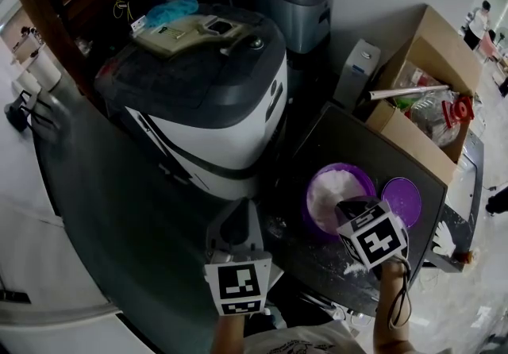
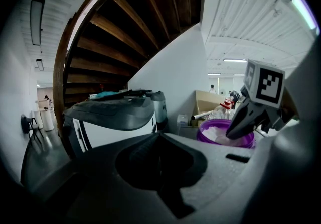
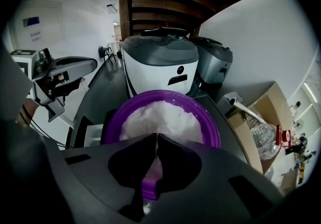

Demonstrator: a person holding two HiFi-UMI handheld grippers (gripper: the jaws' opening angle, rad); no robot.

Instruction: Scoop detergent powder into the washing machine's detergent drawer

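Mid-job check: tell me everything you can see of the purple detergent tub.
The purple tub is a round, open, plastic-looking container standing upright on the dark table, right of the washing machine. White powder fills it nearly to the rim in an uneven heap. A matching purple lid lies flat beside it, on the side away from the machine. The right gripper hangs over the tub's near rim, jaws together; contact cannot be told. Spilt powder lies nearby.

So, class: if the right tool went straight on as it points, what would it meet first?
Probably the white powder in the purple bowl: the right tool points down into it, though depth is unclear.
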